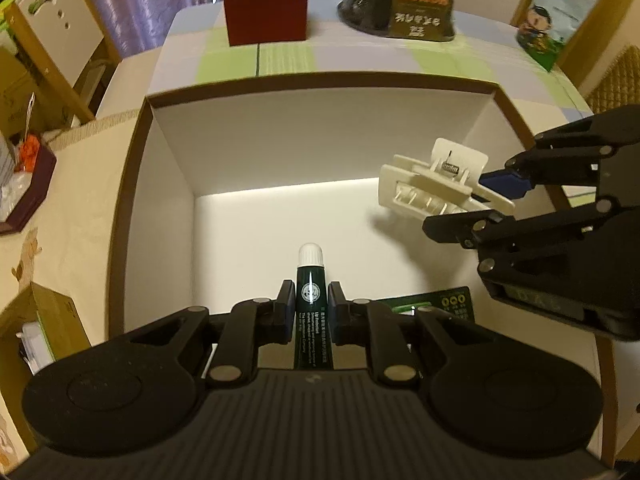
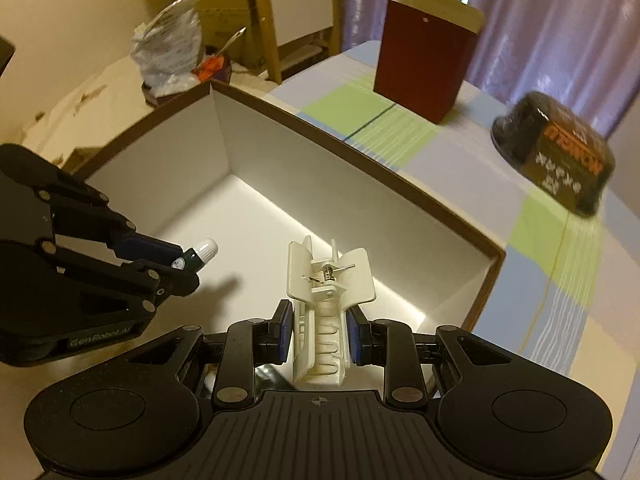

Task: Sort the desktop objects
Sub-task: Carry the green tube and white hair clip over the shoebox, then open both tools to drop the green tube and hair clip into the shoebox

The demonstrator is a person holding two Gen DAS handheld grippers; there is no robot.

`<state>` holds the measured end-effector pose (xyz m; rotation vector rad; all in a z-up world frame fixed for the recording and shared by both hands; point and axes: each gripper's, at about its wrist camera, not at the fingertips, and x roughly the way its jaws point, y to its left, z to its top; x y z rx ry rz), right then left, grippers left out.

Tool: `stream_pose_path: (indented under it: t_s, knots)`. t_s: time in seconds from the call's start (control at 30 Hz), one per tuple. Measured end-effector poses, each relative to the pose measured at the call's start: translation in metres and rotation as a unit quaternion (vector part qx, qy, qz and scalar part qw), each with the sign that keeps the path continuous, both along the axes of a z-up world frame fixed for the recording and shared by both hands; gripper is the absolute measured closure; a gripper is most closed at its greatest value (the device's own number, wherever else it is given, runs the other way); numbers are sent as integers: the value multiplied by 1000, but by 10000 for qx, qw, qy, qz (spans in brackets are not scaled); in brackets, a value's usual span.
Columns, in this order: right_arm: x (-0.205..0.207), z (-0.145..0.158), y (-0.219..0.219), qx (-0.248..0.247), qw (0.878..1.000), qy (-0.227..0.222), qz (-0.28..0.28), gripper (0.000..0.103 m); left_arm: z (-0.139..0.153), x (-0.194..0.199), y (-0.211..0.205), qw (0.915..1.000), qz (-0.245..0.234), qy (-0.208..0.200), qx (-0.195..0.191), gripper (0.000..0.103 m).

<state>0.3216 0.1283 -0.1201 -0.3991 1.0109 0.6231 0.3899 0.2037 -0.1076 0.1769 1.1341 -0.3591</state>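
A large brown-edged box (image 1: 120, 208) with a white inside lies open under both grippers. My left gripper (image 1: 311, 310) is shut on a dark green tube (image 1: 310, 292) with a white cap, held above the box floor near its front wall. My right gripper (image 2: 319, 330) is shut on a white hair claw clip (image 2: 326, 304), also held over the box. In the left wrist view the right gripper (image 1: 490, 200) comes in from the right with the clip (image 1: 432, 184). In the right wrist view the left gripper (image 2: 186, 266) shows at the left with the tube (image 2: 198, 256).
On the checked tablecloth behind the box stand a dark red paper bag (image 1: 266, 0), a black wrapped bowl (image 1: 398, 4) and a green-and-white pouch (image 1: 560, 12). A green card (image 1: 440, 304) lies by the box's front right. Cartons, a crumpled bag (image 2: 168, 48) and chairs crowd the left.
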Motion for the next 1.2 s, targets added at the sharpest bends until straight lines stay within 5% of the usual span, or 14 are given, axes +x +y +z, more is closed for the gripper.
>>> stream_pose_path:
  t_s: [0.6, 1.03, 1.1, 1.13, 1.2]
  knots:
    - [7, -11, 2, -253, 9980, -37, 578, 76, -18, 12, -11, 9997, 109, 164, 139, 90]
    - [0, -7, -1, -331, 9951, -119, 922, 75, -8, 7, -6, 9996, 229, 24, 189, 61]
    - [-2, -5, -3, -300, 9949, -144, 950, 45, -4, 4, -4, 9995, 219, -27, 209, 58]
    - [-4, -3, -4, -273, 9948, -212, 955, 15, -1, 3, -4, 9995, 216, -50, 221, 56]
    - [-10, 3, -7, -208, 9944, -406, 955, 15, 4, -2, -1, 9995, 212, -97, 201, 55]
